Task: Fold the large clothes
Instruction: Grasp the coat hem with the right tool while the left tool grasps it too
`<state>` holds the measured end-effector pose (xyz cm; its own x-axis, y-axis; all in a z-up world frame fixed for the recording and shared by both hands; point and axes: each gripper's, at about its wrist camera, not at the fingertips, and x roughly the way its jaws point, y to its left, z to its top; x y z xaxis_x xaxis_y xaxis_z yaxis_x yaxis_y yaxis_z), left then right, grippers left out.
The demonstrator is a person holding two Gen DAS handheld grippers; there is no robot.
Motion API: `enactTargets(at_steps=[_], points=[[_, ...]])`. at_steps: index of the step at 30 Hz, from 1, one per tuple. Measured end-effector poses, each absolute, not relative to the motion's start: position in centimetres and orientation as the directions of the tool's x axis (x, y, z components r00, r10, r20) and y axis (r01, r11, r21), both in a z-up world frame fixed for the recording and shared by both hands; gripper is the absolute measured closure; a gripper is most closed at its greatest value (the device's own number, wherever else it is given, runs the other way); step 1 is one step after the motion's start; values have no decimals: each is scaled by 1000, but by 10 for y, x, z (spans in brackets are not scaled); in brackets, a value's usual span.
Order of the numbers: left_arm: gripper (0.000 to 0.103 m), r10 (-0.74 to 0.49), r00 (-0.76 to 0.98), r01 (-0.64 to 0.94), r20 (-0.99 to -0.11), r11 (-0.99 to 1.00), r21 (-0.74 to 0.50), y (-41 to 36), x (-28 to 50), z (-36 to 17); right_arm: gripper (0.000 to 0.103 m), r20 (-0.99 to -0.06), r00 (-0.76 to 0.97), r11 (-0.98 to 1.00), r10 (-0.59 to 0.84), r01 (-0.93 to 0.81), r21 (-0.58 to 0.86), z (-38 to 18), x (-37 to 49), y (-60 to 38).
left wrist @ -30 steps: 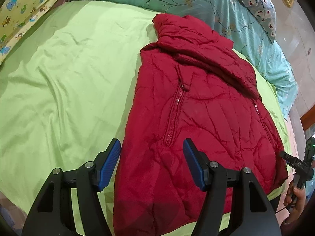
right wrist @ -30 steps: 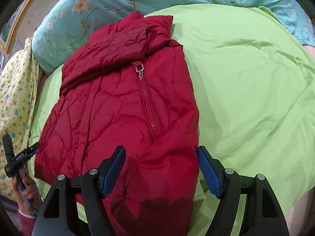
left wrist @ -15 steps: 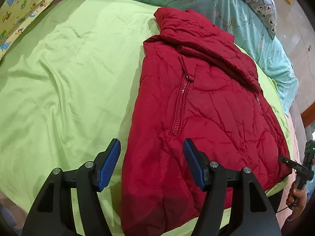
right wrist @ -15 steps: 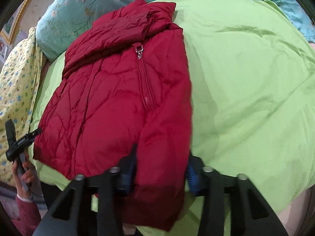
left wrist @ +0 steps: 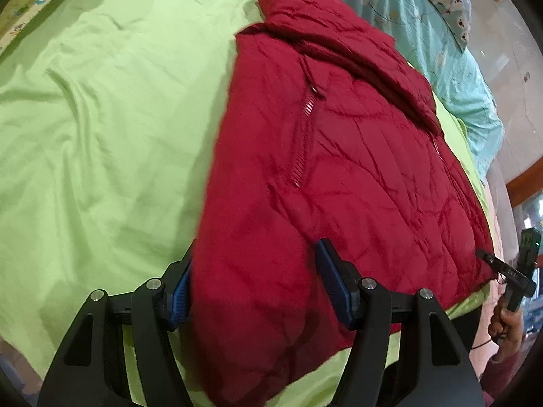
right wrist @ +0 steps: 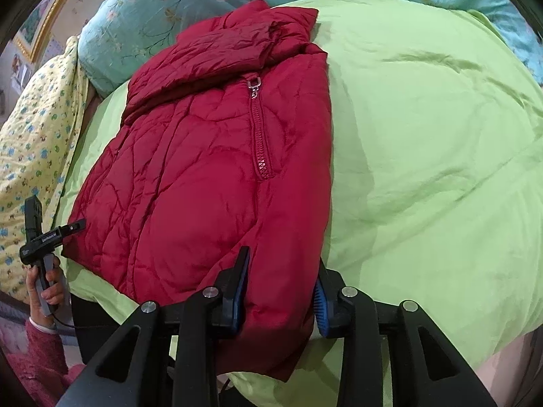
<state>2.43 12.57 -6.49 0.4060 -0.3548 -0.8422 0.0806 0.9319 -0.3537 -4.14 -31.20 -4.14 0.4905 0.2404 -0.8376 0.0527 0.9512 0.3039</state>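
A dark red quilted jacket (left wrist: 339, 152) lies flat on a lime-green sheet (left wrist: 101, 135), collar away from me and a pocket zip running down its front. My left gripper (left wrist: 256, 246) is open and low over the near hem. The jacket's left edge lies between its blue pads (left wrist: 331, 281), which stand apart from each other. In the right wrist view the same jacket (right wrist: 203, 169) fills the left half. There my right gripper (right wrist: 281, 257) is shut on the near right corner of the hem, and the cloth bunches between the pads.
Teal floral bedding (right wrist: 169, 6) lies behind the collar and a yellow patterned cloth (right wrist: 34, 135) at the left. A person's hand holds a small black device (left wrist: 509, 271), also seen at the jacket's other corner (right wrist: 37, 237). The sheet's near edge drops off below the grippers.
The right gripper went from wide open over the hem to shut on it. The left gripper sank toward the bed, so the jacket's edge now lies between its fingers.
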Motion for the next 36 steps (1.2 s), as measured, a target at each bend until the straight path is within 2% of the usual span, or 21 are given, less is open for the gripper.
enactTargets(at_steps=[5,17,19,23,31,32,33,34,35,36], points=[[38,-335,397,133,-854,942,-307,112,20,-62,68,-826,496,938,268,61,341,-43,-43,-316],[38,-397,391,176,-830,918,-356,123,10,-62,56,-808,497,915,317,63,397,-49,-42,-319],[40,-399,387,187,-832,917,-353,121,10,-65,53,-820,484,924,306,58,379,-52,-40,-314],[48,-413,373,202,-831,910,-362,120,12,-70,51,-822,493,935,287,41,352,-54,-41,-308],[48,-425,366,219,-828,904,-368,121,11,-73,50,-815,490,921,310,56,385,-58,-40,-311],[53,-427,368,219,-826,903,-369,122,11,-72,49,-814,489,922,312,51,384,-58,-39,-310],[62,-430,371,225,-823,902,-370,121,10,-71,53,-808,496,920,317,46,388,-57,-41,-310],[66,-433,375,230,-820,900,-370,120,8,-70,56,-801,500,914,331,41,403,-57,-42,-312],[72,-438,383,238,-813,897,-372,120,6,-67,65,-791,503,906,349,35,423,-57,-42,-314],[76,-441,394,246,-807,896,-369,120,4,-63,69,-781,509,899,362,30,436,-56,-45,-315]])
